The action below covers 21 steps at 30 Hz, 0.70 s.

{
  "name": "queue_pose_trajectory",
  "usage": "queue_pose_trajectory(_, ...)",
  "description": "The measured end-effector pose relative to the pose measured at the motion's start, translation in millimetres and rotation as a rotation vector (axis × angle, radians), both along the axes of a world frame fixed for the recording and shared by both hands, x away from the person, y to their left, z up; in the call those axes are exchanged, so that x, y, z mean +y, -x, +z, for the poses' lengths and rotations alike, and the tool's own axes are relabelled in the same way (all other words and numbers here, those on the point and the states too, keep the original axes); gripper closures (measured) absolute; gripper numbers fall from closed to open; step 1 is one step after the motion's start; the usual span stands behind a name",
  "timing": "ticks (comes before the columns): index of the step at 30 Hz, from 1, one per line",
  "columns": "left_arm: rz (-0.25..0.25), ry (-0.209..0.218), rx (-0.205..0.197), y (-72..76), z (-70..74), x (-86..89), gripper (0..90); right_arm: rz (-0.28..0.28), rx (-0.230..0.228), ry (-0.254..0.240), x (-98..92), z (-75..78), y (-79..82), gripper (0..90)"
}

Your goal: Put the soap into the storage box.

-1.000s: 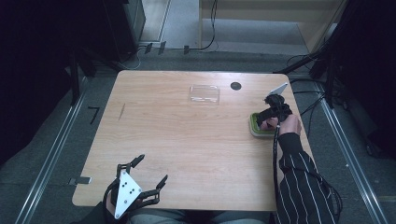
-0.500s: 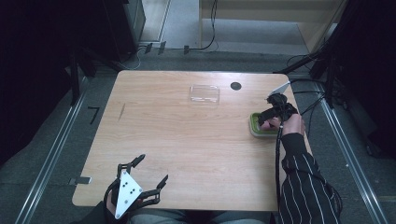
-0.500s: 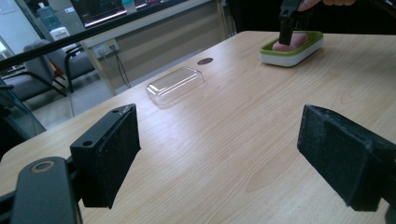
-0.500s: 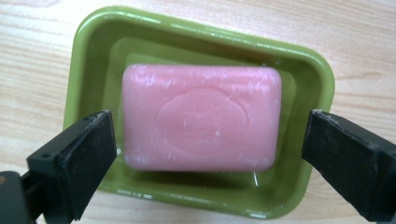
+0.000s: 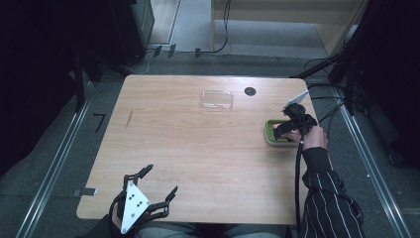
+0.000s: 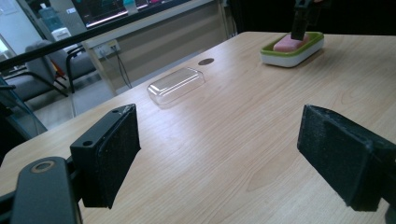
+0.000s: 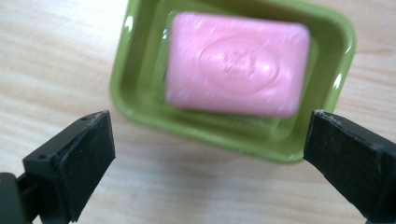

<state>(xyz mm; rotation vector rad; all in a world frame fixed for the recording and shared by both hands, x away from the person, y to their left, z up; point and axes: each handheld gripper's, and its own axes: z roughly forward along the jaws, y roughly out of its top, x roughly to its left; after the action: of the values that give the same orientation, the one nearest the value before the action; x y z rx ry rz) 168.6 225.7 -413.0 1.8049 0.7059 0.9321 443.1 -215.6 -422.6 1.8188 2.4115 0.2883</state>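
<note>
A pink soap bar (image 7: 236,65) lies in a green dish (image 7: 140,107) at the table's right side. My right gripper (image 7: 208,125) hangs just above it, open. Its jaws have just been opening, and they stand wide apart with nothing between them. From above, the right gripper (image 5: 282,130) points down at the green dish (image 5: 270,135). My left gripper (image 5: 161,179) rests open and empty near the table's front edge. Past the left gripper (image 6: 224,140), the dish (image 6: 292,53) with the soap (image 6: 289,43) shows far off.
A clear plastic lid (image 5: 217,99) lies at the back middle of the wooden table (image 5: 188,144), with a dark round hole (image 5: 250,91) to its right. Cables trail off the table's right edge. A metal rail runs along the floor on each side.
The right gripper's jaws have opened and let go of the soap, which now lies in the dish. The right hand has lifted a little and drawn back. The left gripper has stayed still.
</note>
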Motion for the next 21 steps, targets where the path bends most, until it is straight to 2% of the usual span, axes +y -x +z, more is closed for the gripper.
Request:
queue_pose_trajectory(9, -0.004, -0.001, -0.002, 0.3, 0.2, -0.3, 13.6, 0.020, 0.018, 0.003, 0.2, 2.0, 21.7, 2.3)
queue_pose_trajectory(21, -0.010, -0.001, -0.003, -1.0, 0.0, -1.7, 13.6, 0.095, 0.076, 0.039, 11.0, -6.4, 54.8, 2.3)
